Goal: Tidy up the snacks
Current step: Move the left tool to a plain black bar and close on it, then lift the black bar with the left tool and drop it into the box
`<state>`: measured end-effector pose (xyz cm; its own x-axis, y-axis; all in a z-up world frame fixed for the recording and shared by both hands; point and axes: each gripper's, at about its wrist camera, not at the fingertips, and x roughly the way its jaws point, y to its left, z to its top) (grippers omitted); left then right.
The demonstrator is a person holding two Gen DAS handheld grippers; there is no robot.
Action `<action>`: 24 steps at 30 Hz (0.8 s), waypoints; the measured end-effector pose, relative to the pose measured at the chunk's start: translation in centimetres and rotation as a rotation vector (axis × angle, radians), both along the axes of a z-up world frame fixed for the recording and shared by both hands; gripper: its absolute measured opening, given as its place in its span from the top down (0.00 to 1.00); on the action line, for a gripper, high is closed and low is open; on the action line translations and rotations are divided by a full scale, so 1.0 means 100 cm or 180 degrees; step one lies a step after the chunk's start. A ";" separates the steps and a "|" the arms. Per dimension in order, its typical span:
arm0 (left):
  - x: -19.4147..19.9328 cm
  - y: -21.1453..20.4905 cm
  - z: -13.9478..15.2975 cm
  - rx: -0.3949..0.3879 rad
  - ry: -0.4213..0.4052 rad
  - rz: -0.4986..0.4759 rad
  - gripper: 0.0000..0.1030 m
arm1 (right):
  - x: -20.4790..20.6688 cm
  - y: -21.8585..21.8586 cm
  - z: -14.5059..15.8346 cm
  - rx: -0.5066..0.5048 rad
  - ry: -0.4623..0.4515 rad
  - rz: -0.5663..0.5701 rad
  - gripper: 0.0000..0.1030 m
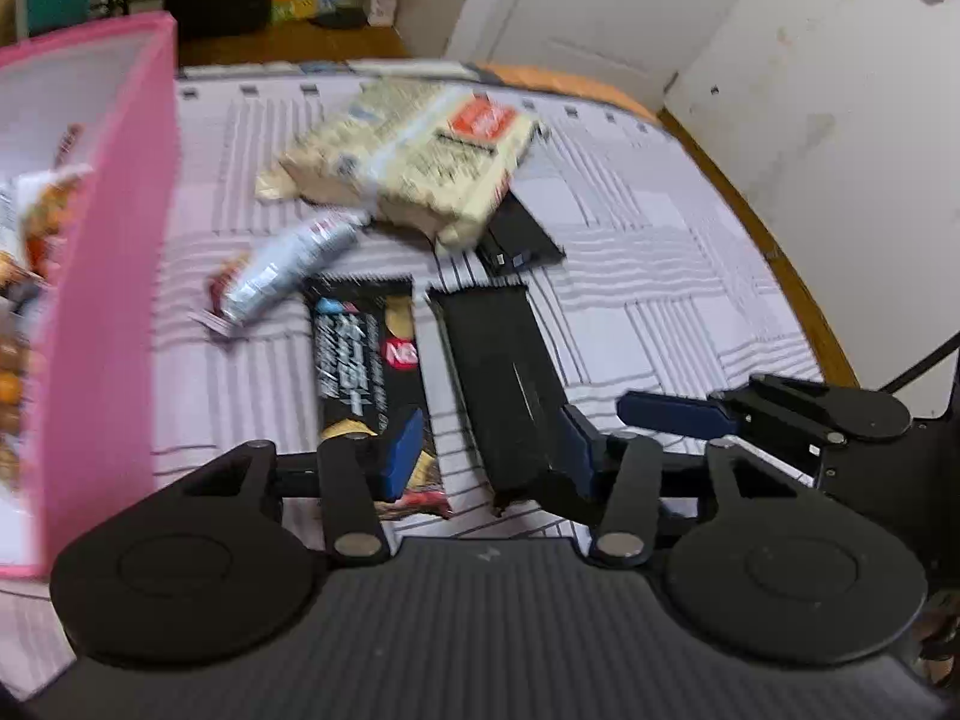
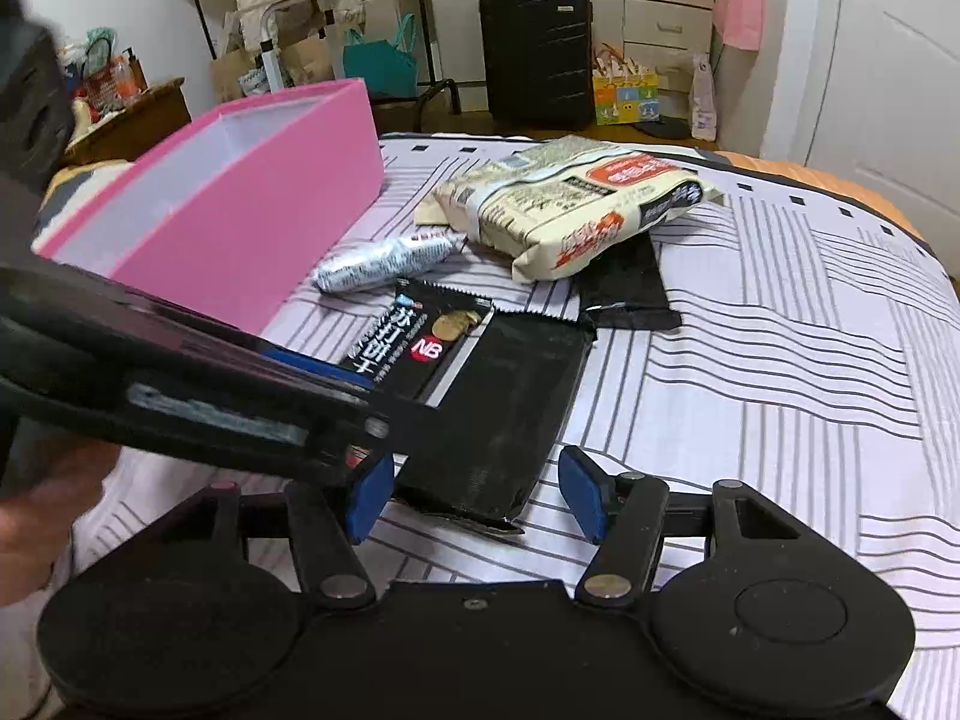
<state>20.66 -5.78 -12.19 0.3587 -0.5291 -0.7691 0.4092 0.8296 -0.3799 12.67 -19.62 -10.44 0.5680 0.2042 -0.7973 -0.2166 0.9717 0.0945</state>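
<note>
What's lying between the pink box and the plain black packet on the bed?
Two snacks: the printed black biscuit packet right beside the plain black packet, and further back a silver wrapped bar near the pink box. The right wrist view shows it best.

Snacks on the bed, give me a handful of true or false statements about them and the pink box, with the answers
1. The pink box already holds some snacks. True, seen in the left wrist view.
2. The silver packet lies inside the box. False: it lies on the striped cover beside it.
3. The cream bag partly covers a black packet. True.
4. The right hand-held gripper is shut on the plain black wrapper. False: its jaws are open, either side of the wrapper's end.
</note>
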 end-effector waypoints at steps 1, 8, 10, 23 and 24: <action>0.002 -0.003 -0.006 0.0026 0.0033 -0.0004 0.58 | 0.002 0.001 -0.006 -0.0018 -0.0019 0.0008 0.33; 0.014 -0.018 -0.034 -0.0100 0.0275 -0.0043 0.71 | 0.004 0.005 -0.027 -0.0024 -0.0169 -0.0053 0.30; 0.015 -0.018 -0.035 -0.0109 0.0287 -0.0038 0.71 | 0.001 0.010 -0.026 -0.0084 -0.0203 0.0009 0.34; 0.003 -0.016 -0.017 -0.0155 0.0454 -0.0141 0.70 | -0.030 0.025 0.004 -0.0231 -0.0317 0.0016 0.35; 0.002 -0.014 -0.013 -0.0171 0.0457 -0.0154 0.69 | -0.032 0.028 0.009 -0.0250 -0.0326 0.0032 0.35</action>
<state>20.83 -7.17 -13.53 0.2200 -0.5849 -0.7807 0.3865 0.7870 -0.4808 9.45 -16.87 -9.54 0.6454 0.1494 -0.7491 -0.2311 0.9729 -0.0050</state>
